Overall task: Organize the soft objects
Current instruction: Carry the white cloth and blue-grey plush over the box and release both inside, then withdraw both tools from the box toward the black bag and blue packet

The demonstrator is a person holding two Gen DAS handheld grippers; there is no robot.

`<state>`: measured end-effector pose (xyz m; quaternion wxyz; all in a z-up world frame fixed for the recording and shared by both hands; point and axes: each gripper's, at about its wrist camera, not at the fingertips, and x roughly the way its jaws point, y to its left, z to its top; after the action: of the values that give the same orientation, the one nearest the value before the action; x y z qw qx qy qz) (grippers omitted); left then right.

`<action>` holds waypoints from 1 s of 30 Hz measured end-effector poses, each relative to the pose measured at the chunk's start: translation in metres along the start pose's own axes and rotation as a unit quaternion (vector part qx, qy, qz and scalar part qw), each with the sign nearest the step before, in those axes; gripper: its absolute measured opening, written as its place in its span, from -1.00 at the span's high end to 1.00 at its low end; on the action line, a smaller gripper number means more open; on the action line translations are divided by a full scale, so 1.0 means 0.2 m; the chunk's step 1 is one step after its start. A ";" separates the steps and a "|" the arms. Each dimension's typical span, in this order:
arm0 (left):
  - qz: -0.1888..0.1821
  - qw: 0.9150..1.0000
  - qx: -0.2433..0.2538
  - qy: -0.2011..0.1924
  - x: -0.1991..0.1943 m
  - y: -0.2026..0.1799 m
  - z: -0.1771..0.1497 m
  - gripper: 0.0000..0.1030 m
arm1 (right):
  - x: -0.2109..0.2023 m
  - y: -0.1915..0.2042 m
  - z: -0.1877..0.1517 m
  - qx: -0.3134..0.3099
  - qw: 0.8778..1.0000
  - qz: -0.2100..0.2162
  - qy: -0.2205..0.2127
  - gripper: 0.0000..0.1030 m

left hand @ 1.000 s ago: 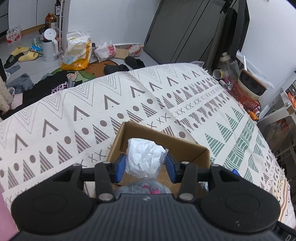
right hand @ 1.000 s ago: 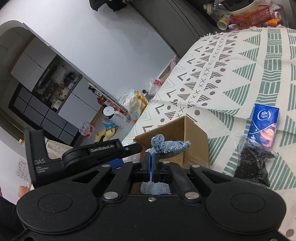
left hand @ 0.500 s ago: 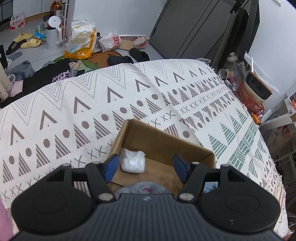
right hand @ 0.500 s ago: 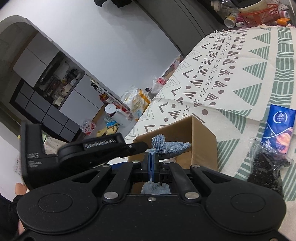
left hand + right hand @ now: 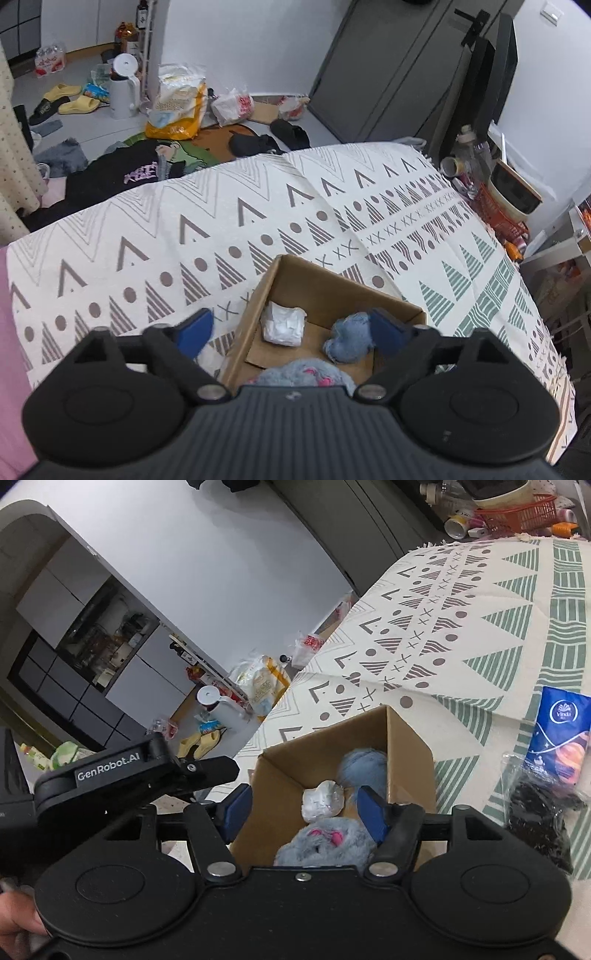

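An open cardboard box [image 5: 332, 280] [image 5: 410, 753] stands on the patterned cloth. In it lie a crumpled white wad [image 5: 282, 325] [image 5: 322, 800], a blue denim scrap [image 5: 351, 338] [image 5: 360, 766] and a grey furry toy with pink marks [image 5: 301, 374] [image 5: 325, 843]. My left gripper [image 5: 291, 334] is open and empty above the box's near side. My right gripper [image 5: 306, 810] is open and empty above the box too. The left gripper's body [image 5: 136, 771] shows at the left of the right wrist view.
A blue tissue pack [image 5: 559, 734] and a clear bag of black stuff [image 5: 539, 812] lie on the cloth right of the box. An orange basket [image 5: 517, 511] with clutter stands past the cloth's far edge. Clothes, bags and slippers [image 5: 66, 103] litter the floor.
My left gripper opened and dropped the white wad into the box. My right gripper then opened and the blue denim scrap fell into the box beside it.
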<state>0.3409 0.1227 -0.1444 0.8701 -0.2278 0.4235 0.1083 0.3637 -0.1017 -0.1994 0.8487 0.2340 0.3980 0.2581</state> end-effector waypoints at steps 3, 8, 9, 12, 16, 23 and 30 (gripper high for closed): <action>0.002 1.000 -0.002 -0.009 -0.04 0.01 -0.02 -1.00 | -0.04 0.02 0.00 -0.006 1.000 -0.007 -0.004 -0.23; 0.010 1.000 0.002 -0.027 -0.12 0.00 -0.05 -1.00 | -0.10 0.05 0.00 -0.021 0.999 -0.025 -0.008 -0.42; 0.009 1.000 0.003 -0.030 -0.13 0.00 -0.05 -1.00 | -0.12 0.05 0.00 -0.023 0.999 -0.033 -0.009 -0.46; -0.002 0.999 0.003 -0.039 -0.17 -0.01 -0.09 -1.00 | -0.15 0.05 0.00 -0.027 0.997 -0.065 -0.008 -0.61; 0.009 0.998 0.012 -0.057 -0.21 -0.05 -0.13 -1.00 | -0.21 0.03 0.00 -0.025 0.994 -0.103 -0.009 -0.76; -0.015 0.999 0.018 -0.044 -0.29 -0.15 -0.19 -1.00 | -0.38 0.00 0.02 -0.019 0.994 -0.108 -0.020 -0.98; 0.011 0.998 0.037 -0.055 -0.39 -0.26 -0.23 -1.00 | -0.54 -0.08 0.06 -0.008 0.994 -0.103 -0.030 -1.00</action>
<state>0.2818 0.0550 -0.0925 0.8988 -0.1844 0.3808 0.1145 0.3173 -0.1839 -0.1431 0.8840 0.1928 0.3924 0.1655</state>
